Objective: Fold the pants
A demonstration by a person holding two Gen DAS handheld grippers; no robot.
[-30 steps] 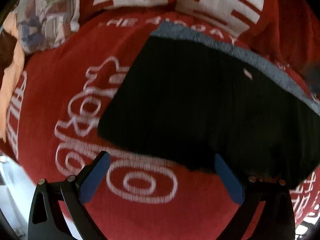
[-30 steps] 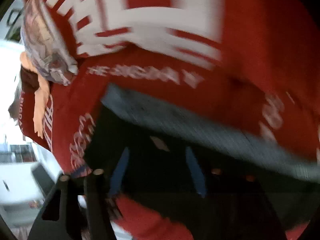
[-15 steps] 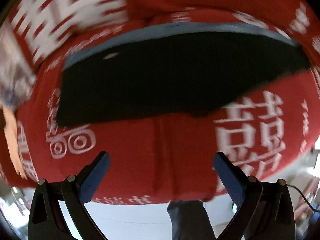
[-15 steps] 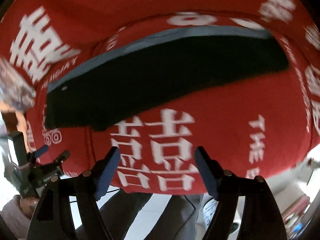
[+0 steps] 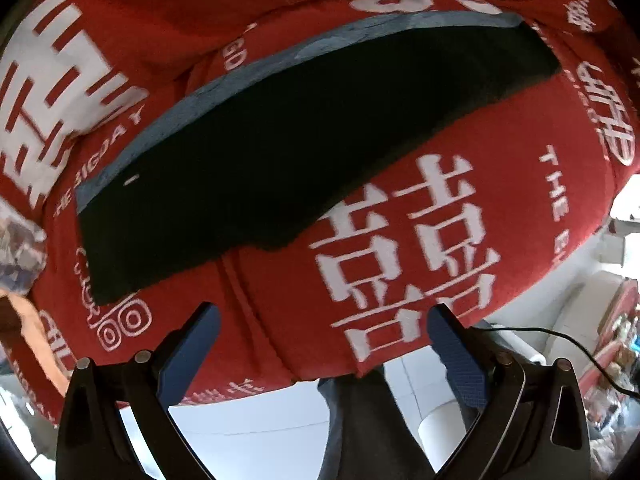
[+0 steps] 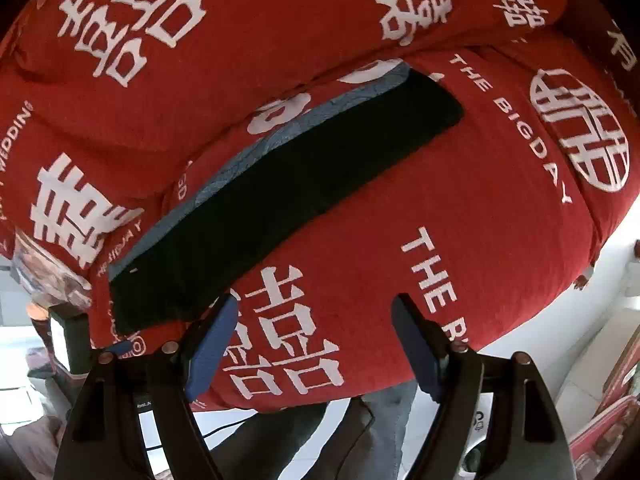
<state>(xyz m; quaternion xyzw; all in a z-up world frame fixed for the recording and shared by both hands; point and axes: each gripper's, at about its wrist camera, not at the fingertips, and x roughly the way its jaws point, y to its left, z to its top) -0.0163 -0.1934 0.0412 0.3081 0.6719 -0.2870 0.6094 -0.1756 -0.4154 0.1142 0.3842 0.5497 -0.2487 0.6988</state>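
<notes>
At far left a patterned pillow is sitting at the edge of the red printed bedspread, and the black pants, folded into a long strip with a grey band along the far edge, are lying flat across it. Both the left claw and the right claw are hanging wide apart and empty above the near edge, nothing blocking the pants. Only the right view is showing the "BIG DAY" lettering beyond the strip's right end.
</notes>
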